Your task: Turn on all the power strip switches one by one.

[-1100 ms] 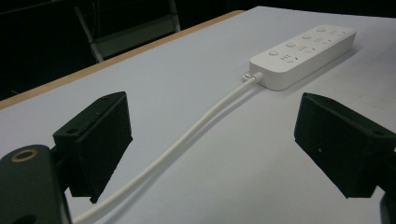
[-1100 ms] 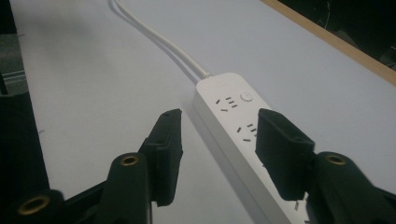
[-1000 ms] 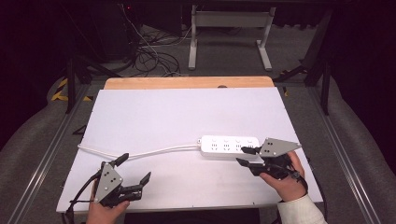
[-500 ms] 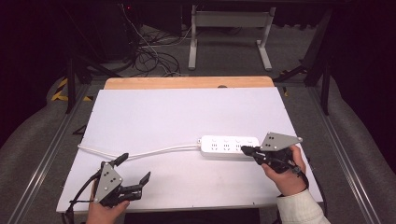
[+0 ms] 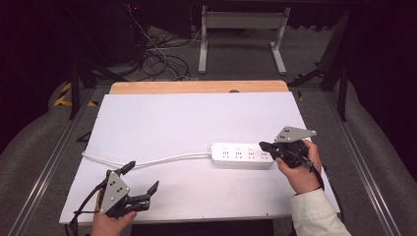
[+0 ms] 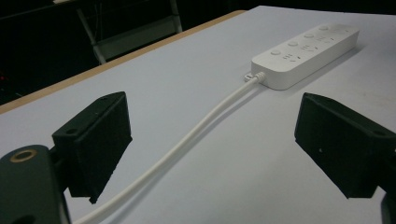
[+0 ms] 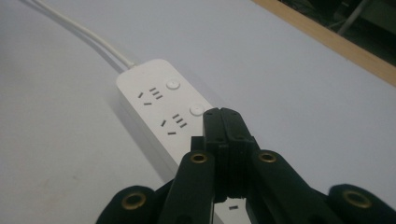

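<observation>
The right gripper, clenched empty, hovered over the power strip's three-o'clock end, probably to press a switch.

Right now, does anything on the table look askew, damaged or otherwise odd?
Nothing stands out. The white power strip lies flat on the table, its cable trailing toward the open left claw. The right claw is shut over the strip's end.

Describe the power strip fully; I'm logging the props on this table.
The power strip is a white, plastic-looking bar lying flat on the white table, with a row of sockets, each with a round button. Its white cord leaves the left end. The shut right gripper sits over its right end.
</observation>
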A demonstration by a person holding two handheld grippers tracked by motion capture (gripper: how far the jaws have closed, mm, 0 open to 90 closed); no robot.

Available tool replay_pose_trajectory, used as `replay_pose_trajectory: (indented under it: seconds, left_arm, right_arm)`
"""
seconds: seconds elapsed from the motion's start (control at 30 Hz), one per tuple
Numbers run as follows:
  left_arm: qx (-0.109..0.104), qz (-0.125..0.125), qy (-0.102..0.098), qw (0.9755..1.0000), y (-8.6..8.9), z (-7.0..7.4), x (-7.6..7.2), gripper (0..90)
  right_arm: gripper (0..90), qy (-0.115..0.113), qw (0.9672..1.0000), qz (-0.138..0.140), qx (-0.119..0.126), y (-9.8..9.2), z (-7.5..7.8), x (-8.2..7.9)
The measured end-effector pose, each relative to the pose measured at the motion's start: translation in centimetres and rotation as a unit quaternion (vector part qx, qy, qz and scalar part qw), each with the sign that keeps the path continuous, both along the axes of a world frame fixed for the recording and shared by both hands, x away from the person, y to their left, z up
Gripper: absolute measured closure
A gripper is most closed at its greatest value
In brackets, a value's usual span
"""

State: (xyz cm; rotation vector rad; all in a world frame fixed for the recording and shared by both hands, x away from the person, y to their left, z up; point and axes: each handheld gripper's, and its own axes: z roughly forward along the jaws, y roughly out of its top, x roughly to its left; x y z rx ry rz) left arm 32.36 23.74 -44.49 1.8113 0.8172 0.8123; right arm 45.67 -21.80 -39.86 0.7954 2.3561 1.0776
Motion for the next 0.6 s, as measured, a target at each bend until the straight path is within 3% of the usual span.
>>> replay_pose_trajectory:
  seconds: [0.17, 0.37, 0.6]
  left_arm:
    - [0.000, 0.001, -0.001, 1.0000, 0.0, 0.0, 0.0, 11.3]
    - [0.000, 0.001, 0.000, 1.0000, 0.0, 0.0, 0.1, 11.3]
    - [0.001, 0.001, -0.001, 1.0000, 0.0, 0.0, 0.0, 11.3]
  right_arm:
    - [90.0, 0.010, 0.9998, -0.017, -0.002, -0.3, -0.7, 1.2]
    - [90.0, 0.020, 0.9983, -0.043, -0.033, -0.3, -2.0, 2.7]
    - [90.0, 0.038, 0.9969, -0.055, -0.042, -0.2, -2.9, 3.6]
